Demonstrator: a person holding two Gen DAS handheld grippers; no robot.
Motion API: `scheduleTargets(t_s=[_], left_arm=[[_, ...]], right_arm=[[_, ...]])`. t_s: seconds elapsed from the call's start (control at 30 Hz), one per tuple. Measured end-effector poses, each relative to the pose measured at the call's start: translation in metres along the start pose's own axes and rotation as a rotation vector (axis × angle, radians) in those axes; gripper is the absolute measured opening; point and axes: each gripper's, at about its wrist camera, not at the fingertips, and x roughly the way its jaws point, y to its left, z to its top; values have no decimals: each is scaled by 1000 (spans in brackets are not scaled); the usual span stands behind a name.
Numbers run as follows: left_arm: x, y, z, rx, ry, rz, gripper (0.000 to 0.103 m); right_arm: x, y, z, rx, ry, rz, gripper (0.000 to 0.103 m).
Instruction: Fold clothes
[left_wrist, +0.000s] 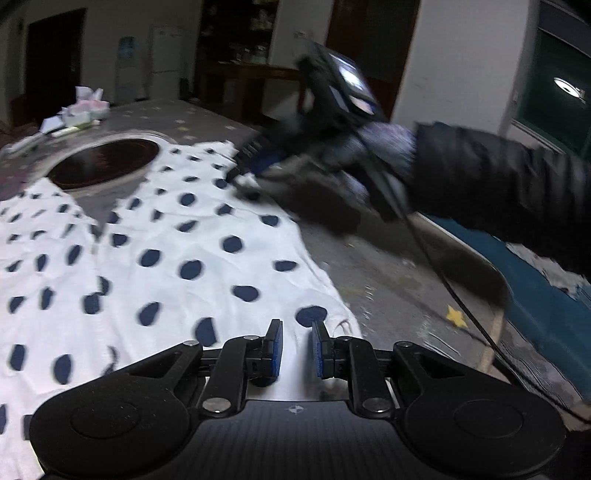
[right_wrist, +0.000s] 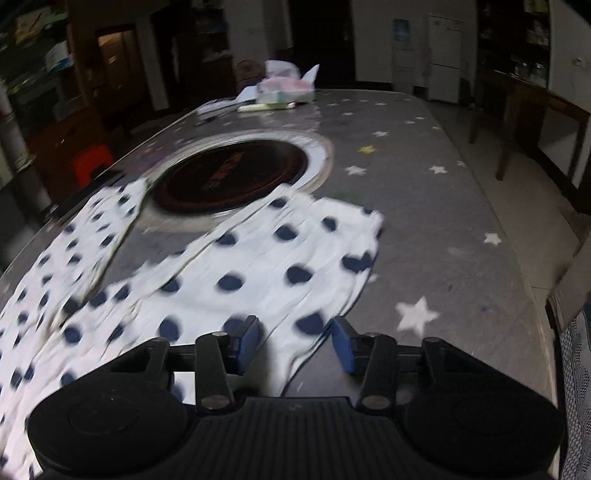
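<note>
A: Where is the garment?

B: The white cloth with dark blue dots (left_wrist: 155, 254) lies spread flat on the table (right_wrist: 461, 206), one part reaching the rim of the round dark plate (right_wrist: 236, 177) sunk into the middle of the tabletop.

A: And the jaws?

B: The left gripper (left_wrist: 297, 345) has its blue pads close together with a narrow gap showing, over the cloth's near edge; nothing is pinched. The right gripper (right_wrist: 295, 343) stands spread, the cloth's edge running between the pads without either pressing on it.

A: What does one camera catch that the other misses?

B: Only the left view shows the right gripper from outside, blurred, held by a gloved hand (left_wrist: 373, 155) in a dark sleeve (left_wrist: 498, 184) above the cloth's far corner. The right view alone shows a red stool (right_wrist: 92, 162) beside the table's left edge.

A: The surface and room?

B: A grey cover with pale stars, a tissue pack (right_wrist: 286, 90) and papers at the far end. A dim room, white fridge (right_wrist: 443, 55) at the back wall.
</note>
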Motion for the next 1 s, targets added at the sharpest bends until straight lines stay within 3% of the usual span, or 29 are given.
scheduleTargets(t_s=[0.2,0.37,0.57,0.73,0.87,0.97,1.0], left_arm=[[7,2,-1,2,28,-42,19],[7,2,2,4,26,-65,19],[9,-1,5,8,33,-119,19],[10,0,3,-3,54,-171,18],[9,-1,-1,-13,63,-199,19],[-1,-1,-1,-5,44,-184,30],[-5,-1,-1,3,34,-178,38]], right_arm=[[24,-15,24,30,-17,-64,42],[40,-22,35,49,-27,-105,33],[50,-22,42,35,-42,-137,4],[34,-21,49,8,-97,-231,3],[42,-31,46,23,-60,-294,3],[47,-38,40,50,-39,-275,9],[46,-39,39,54,-40,-264,11]])
